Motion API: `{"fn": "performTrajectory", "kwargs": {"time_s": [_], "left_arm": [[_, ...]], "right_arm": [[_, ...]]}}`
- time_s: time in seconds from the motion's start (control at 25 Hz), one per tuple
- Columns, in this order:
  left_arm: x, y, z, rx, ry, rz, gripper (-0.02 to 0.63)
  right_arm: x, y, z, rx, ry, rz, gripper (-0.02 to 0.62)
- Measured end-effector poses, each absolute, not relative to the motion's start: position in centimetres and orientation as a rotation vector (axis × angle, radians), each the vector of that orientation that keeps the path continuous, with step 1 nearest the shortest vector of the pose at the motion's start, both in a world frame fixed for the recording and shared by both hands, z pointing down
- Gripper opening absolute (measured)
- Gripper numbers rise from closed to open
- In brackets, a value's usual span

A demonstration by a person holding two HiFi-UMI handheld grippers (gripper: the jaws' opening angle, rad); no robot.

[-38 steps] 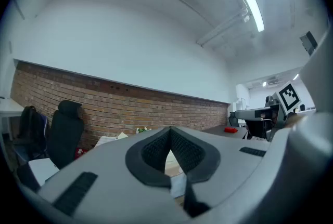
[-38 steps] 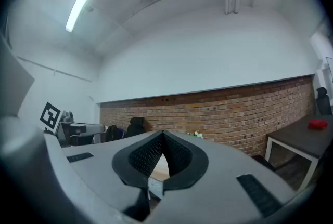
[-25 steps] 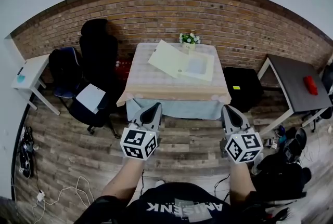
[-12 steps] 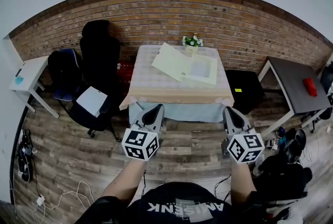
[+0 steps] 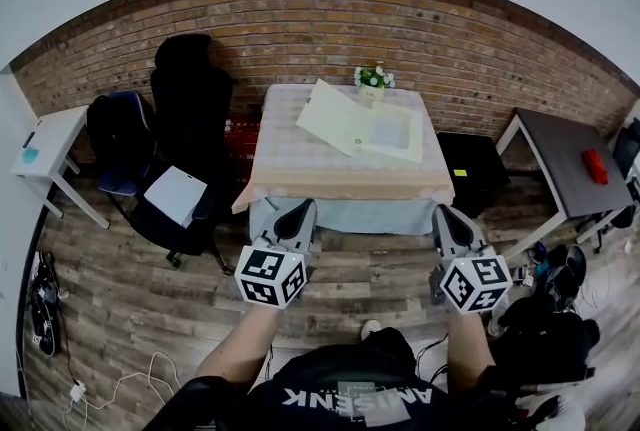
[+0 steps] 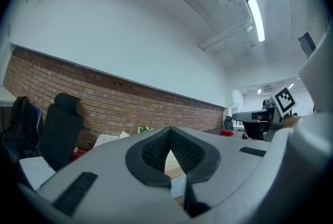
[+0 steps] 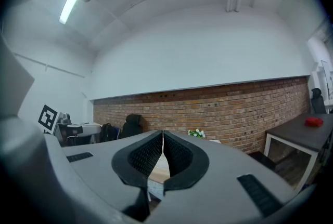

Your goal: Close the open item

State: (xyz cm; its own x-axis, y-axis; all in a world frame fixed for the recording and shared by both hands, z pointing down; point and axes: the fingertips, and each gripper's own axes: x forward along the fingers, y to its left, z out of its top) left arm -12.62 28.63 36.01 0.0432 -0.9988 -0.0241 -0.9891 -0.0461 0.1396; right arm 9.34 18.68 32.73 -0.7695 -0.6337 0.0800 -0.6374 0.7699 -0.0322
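Grey left gripper, right gripper both closed, empty; one pale open item ahead.

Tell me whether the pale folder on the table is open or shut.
Open: the pale folder lies spread in two leaves on the table, its left leaf angled away from the right one.

Pale open item — and red object — too small to identify.
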Motion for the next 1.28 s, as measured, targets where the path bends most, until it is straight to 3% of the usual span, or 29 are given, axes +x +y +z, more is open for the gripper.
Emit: {"fn": "performTrajectory", "kwargs": {"time_s": [0.56,1.28], "left_arm": [[-18.0,21.3,37.2,2.078,-2.239,-0.153,0.012],[-20.7,0.2,39.7,1.933,-2.216,-0.130,0.012]], "right_arm": [[4.0,7.7,34.0,0.940,-2.965,0.128,0.041],[3.3,-15.0,37.1,0.904,-2.927,0.246,0.043]]}}
